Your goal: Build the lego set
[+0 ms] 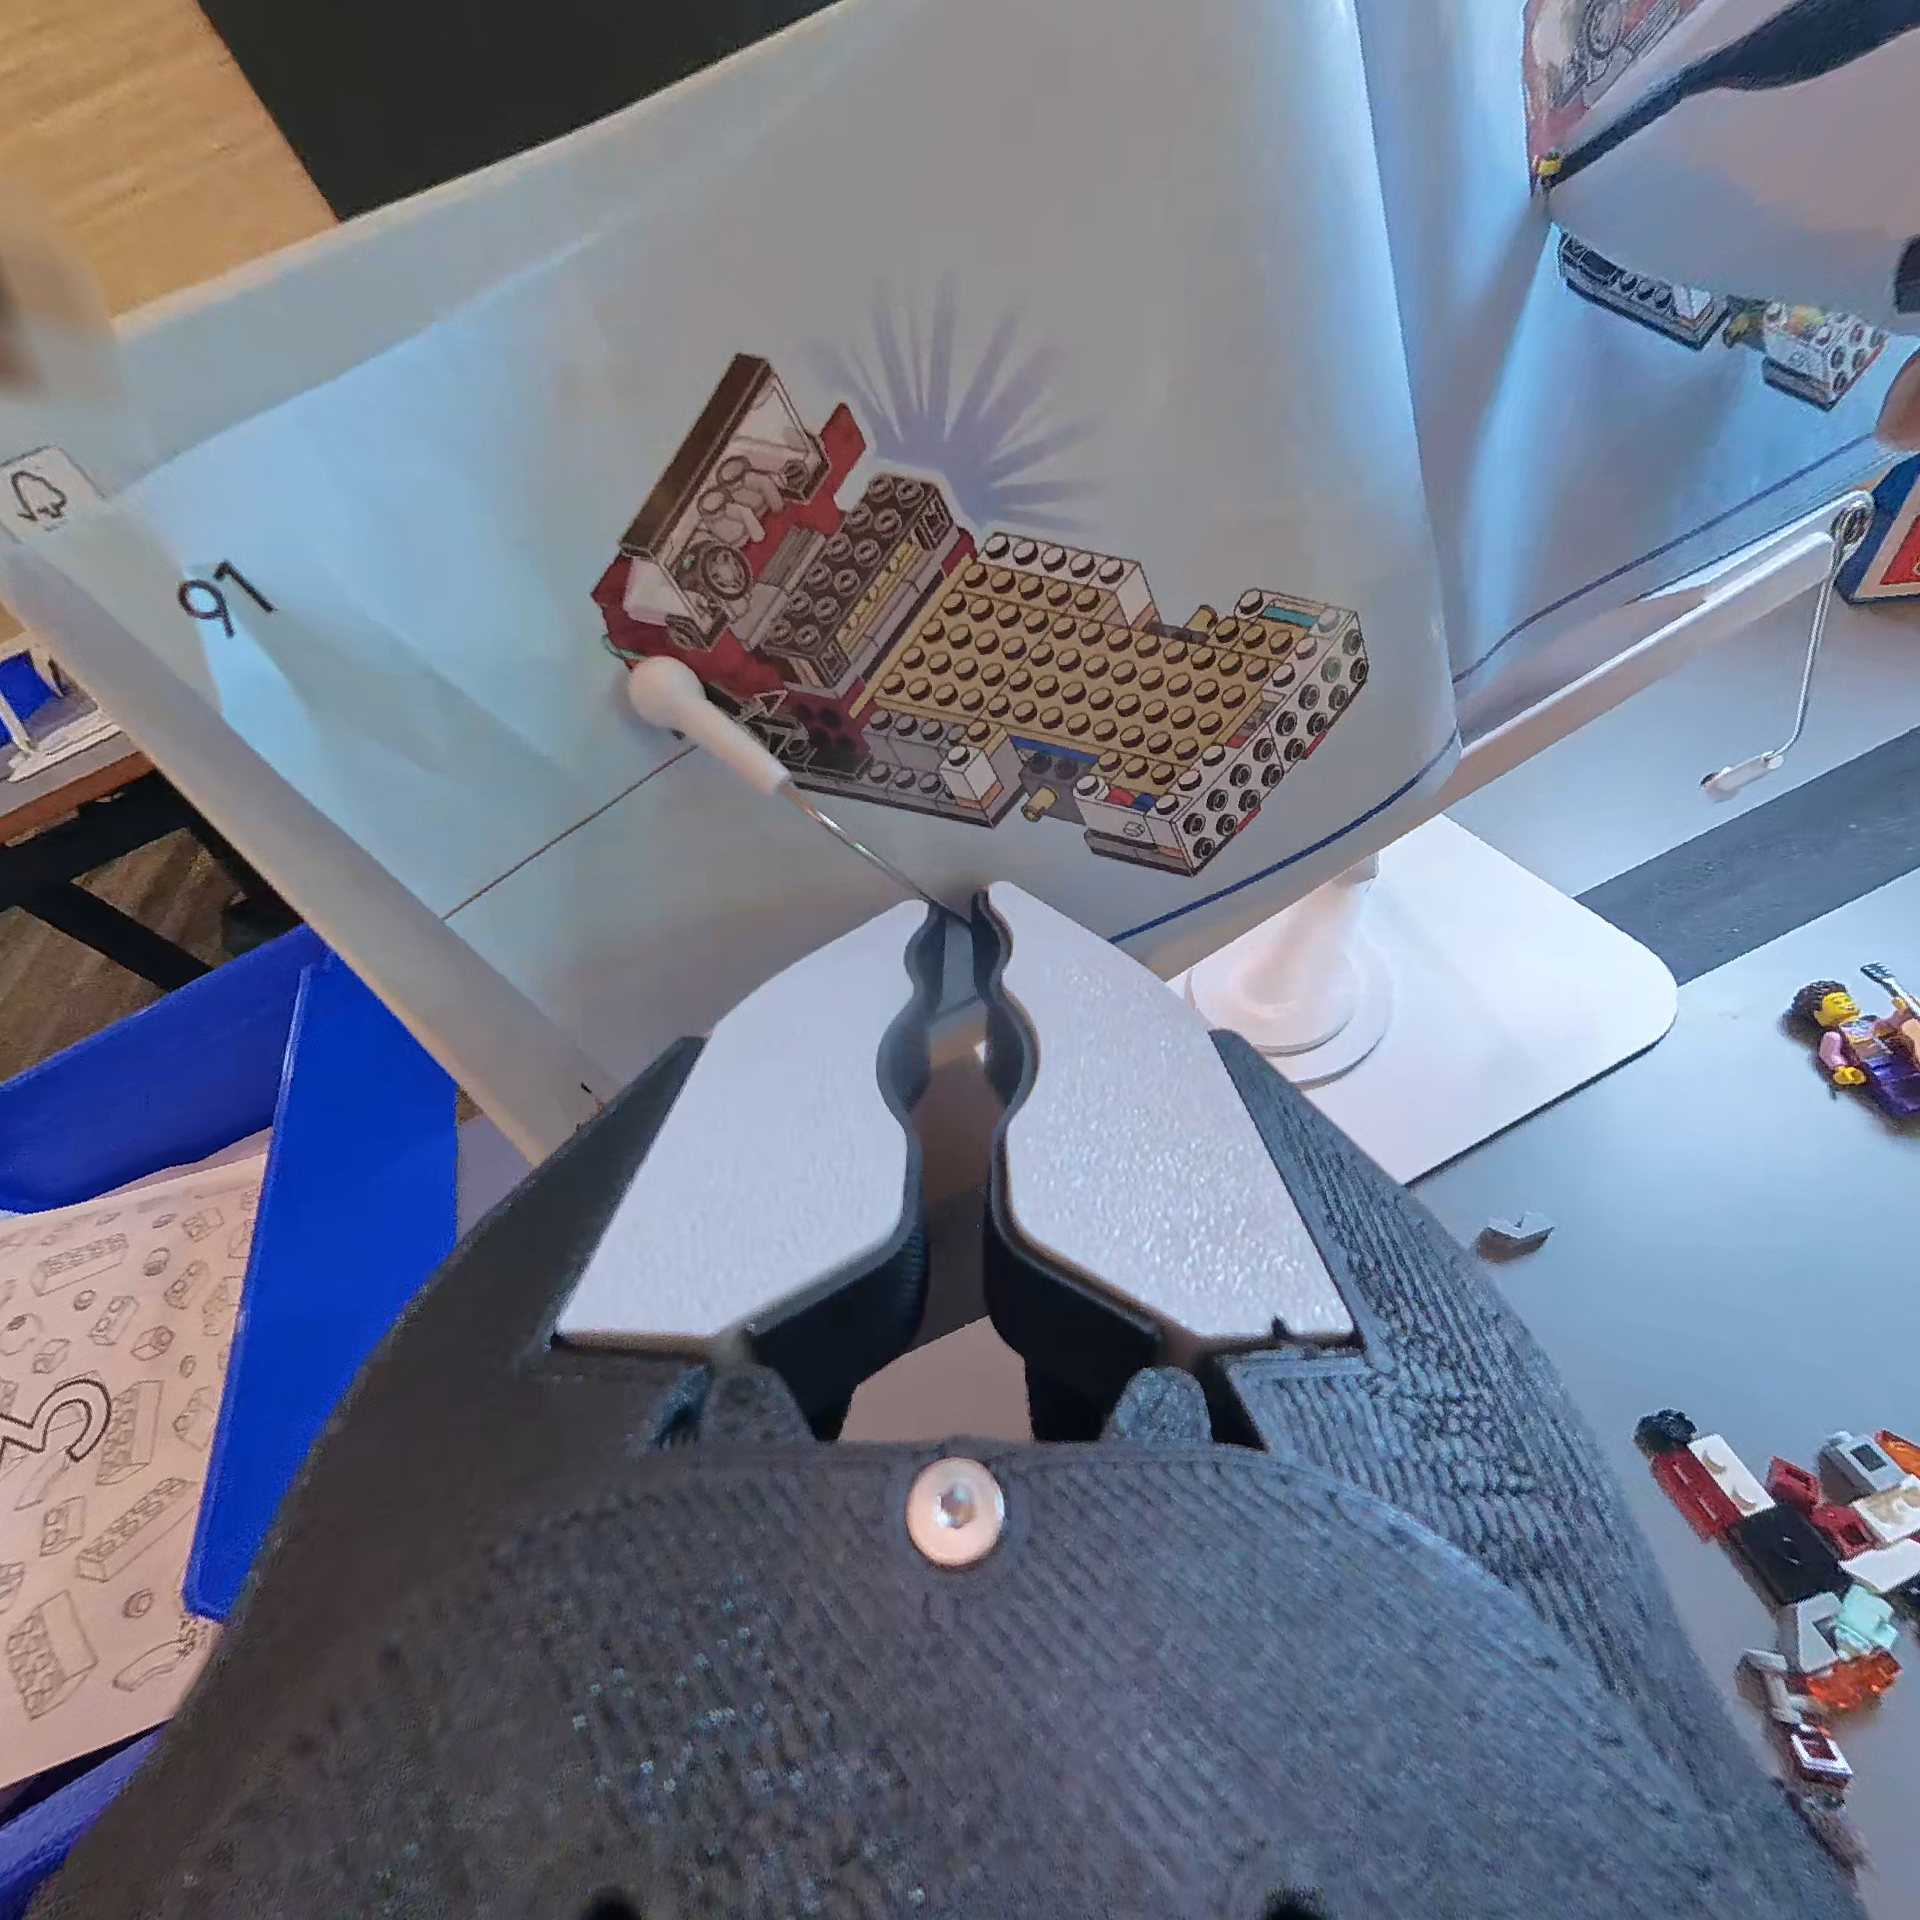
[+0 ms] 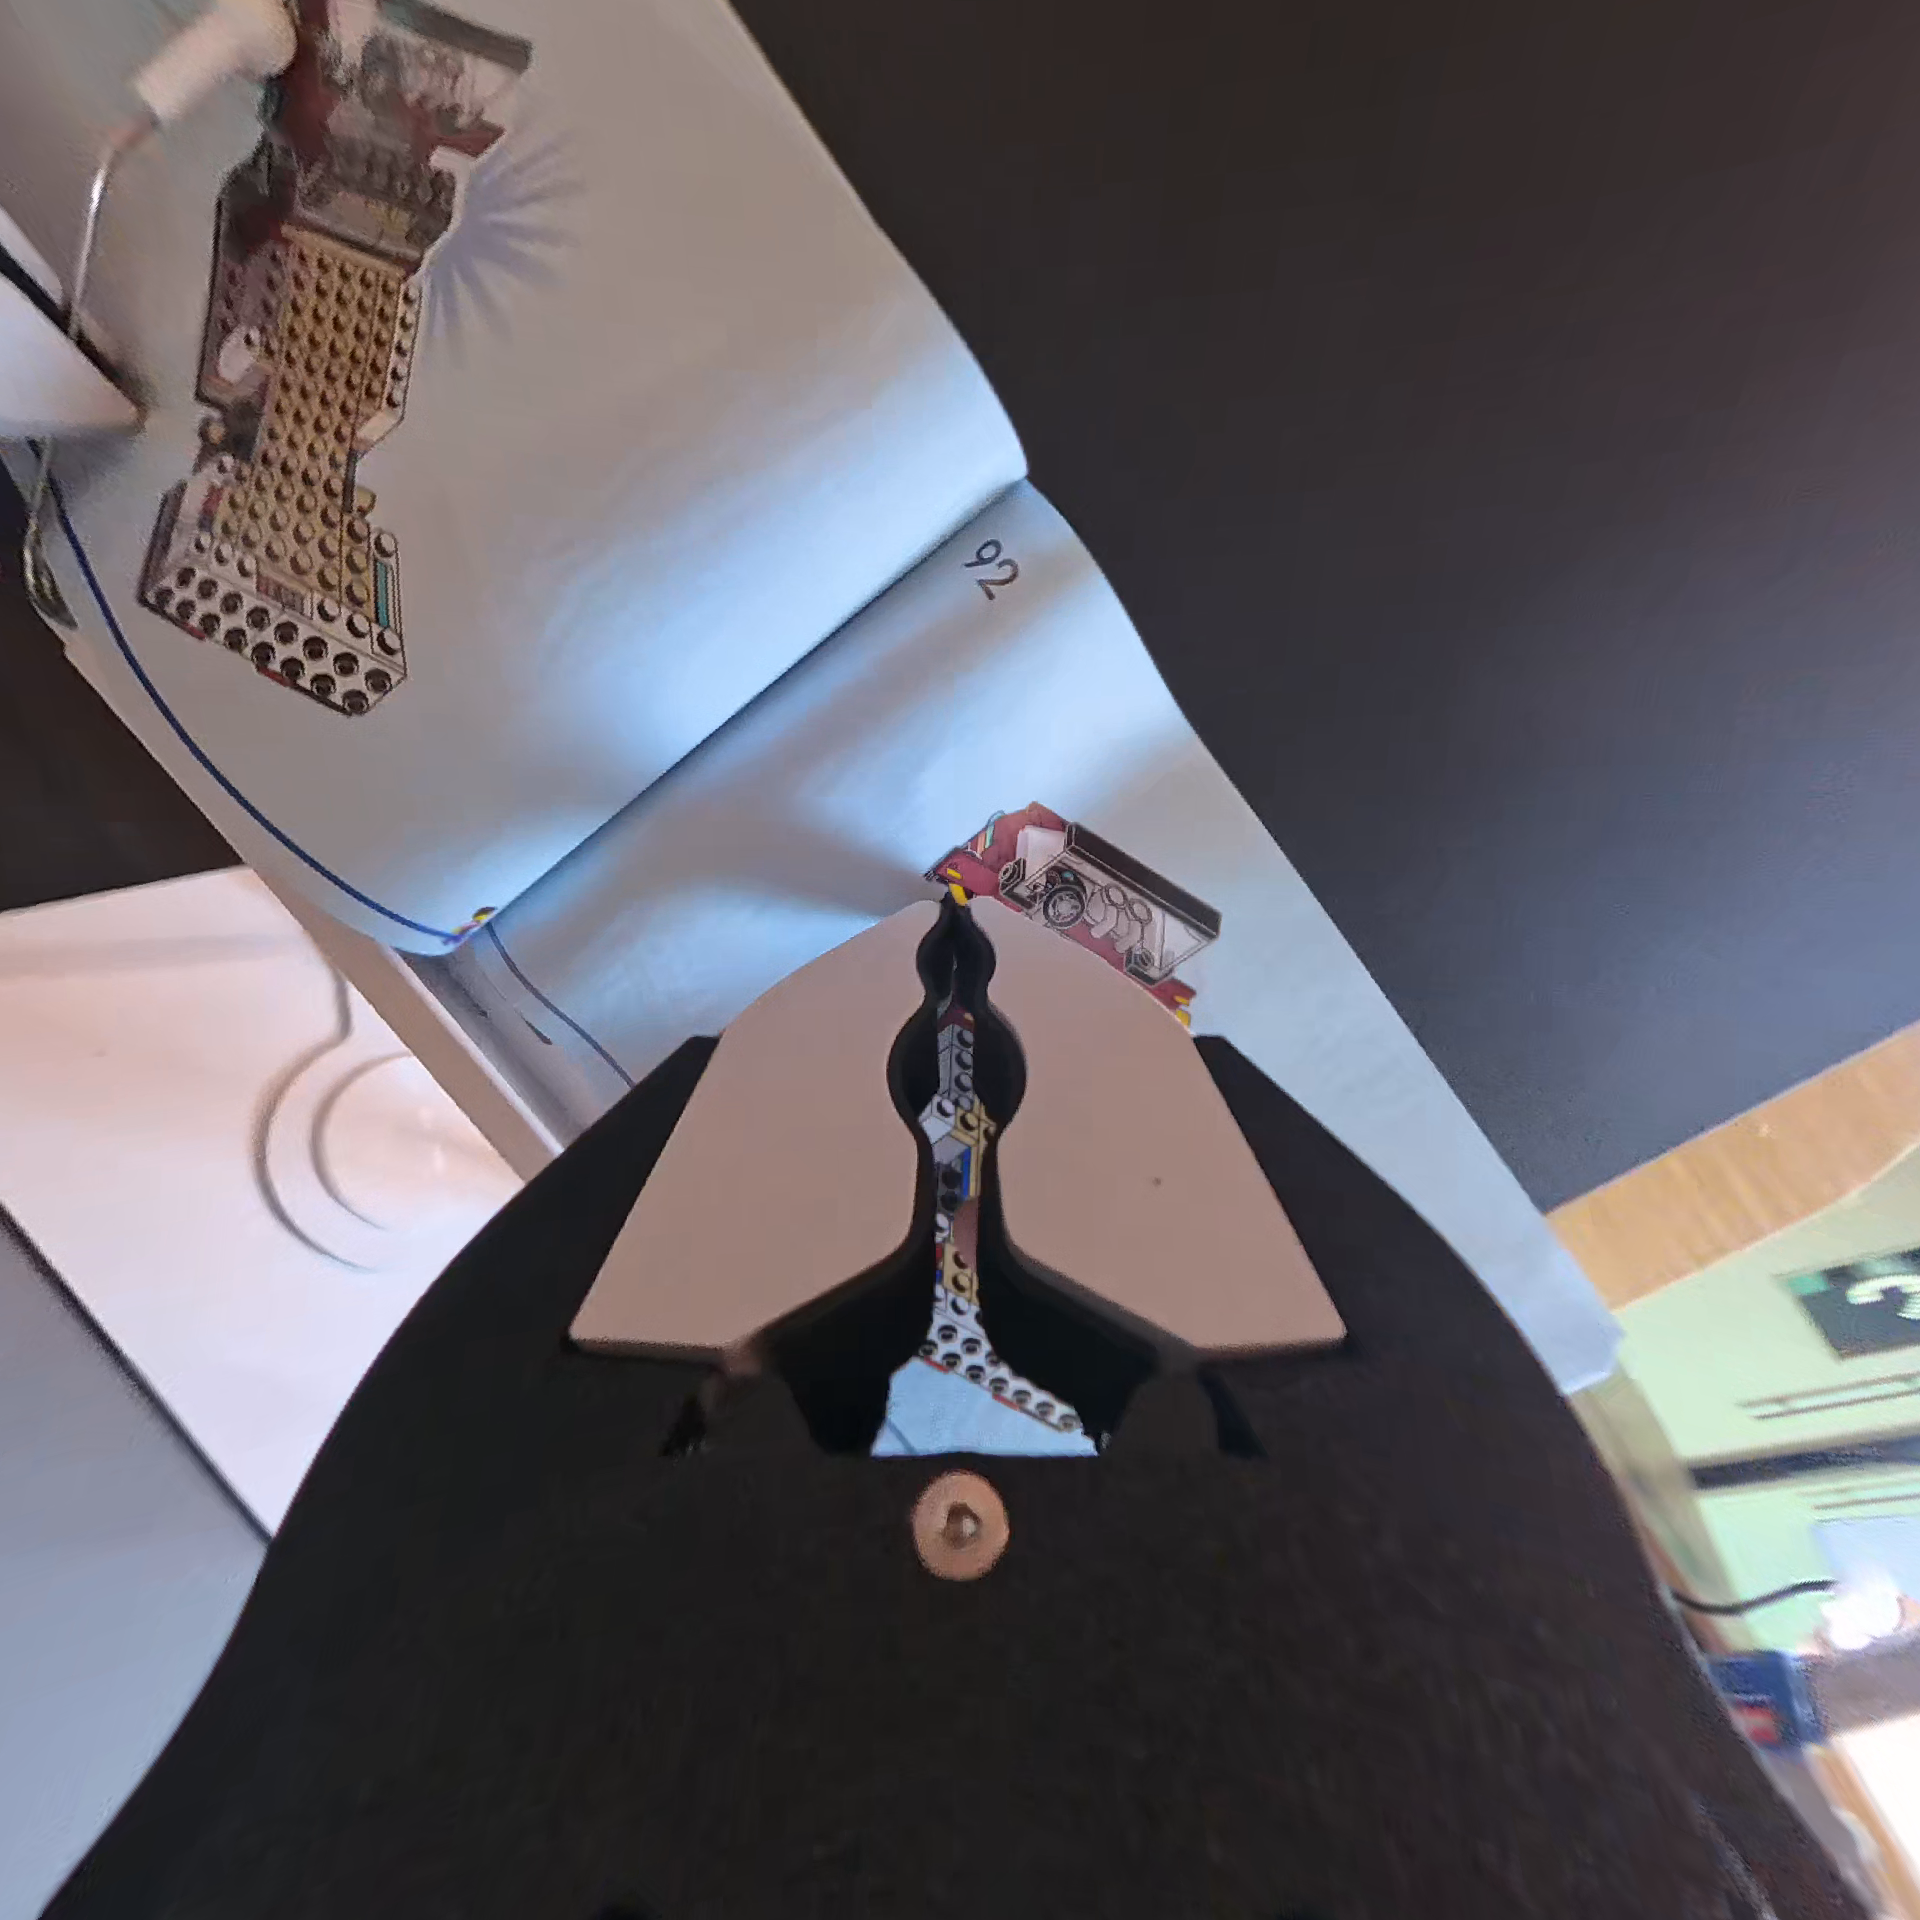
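An open building-instruction booklet [image 1: 1039, 312] stands on a white book stand [image 1: 1507, 987]. My left gripper [image 1: 961, 904] is shut on the thin metal wire of the stand's page-holder arm [image 1: 831, 810], whose white tip [image 1: 675, 691] rests on the left page. The right wrist view also shows that finger [image 2: 73, 384] and the wire [image 2: 94, 208]. My right gripper [image 2: 956, 909] is shut on the booklet's right page [image 2: 1299, 831]. The paper creases towards the fingertips, and the page bends away from the stand.
A second wire page-holder arm [image 1: 1808, 665] hangs free at the right. A blue bin [image 1: 260, 1091] with a printed paper bag [image 1: 94, 1455] stands at the left. A minifigure [image 1: 1860, 1039], a small grey piece [image 1: 1517, 1231] and several loose bricks [image 1: 1818, 1538] lie on the grey table. My right fingertips sit around 15 centimeters from my left ones. Between my left fingertips and the small grey piece [image 1: 1517, 1231] there is roughly 20 centimeters.
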